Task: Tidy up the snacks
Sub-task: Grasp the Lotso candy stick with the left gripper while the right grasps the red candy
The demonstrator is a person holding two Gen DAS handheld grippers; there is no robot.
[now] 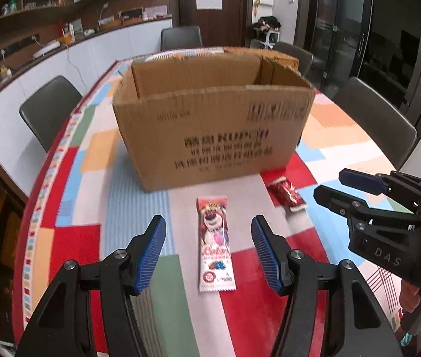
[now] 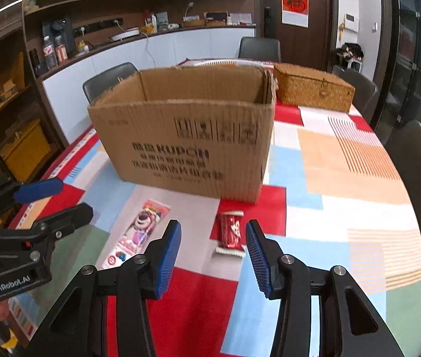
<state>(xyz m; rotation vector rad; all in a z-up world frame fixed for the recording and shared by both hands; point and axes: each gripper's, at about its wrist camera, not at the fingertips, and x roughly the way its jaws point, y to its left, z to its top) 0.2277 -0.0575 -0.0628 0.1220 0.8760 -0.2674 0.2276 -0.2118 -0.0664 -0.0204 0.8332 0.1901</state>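
Observation:
A long white snack packet with a pink bear (image 1: 215,245) lies flat on the tablecloth, between and just ahead of my open left gripper (image 1: 209,254). It also shows in the right wrist view (image 2: 139,232). A small red snack packet (image 2: 232,232) lies in front of my open right gripper (image 2: 213,257); it also shows in the left wrist view (image 1: 285,194). An open cardboard box (image 1: 210,125) stands behind both packets, also seen in the right wrist view (image 2: 186,145). Both grippers are empty. The right gripper shows in the left wrist view (image 1: 326,186).
A woven basket (image 2: 311,90) stands behind the box on the right. The table (image 2: 344,160) has a colourful patchwork cloth. Grey chairs (image 1: 48,110) surround it. A counter and shelves run along the left wall.

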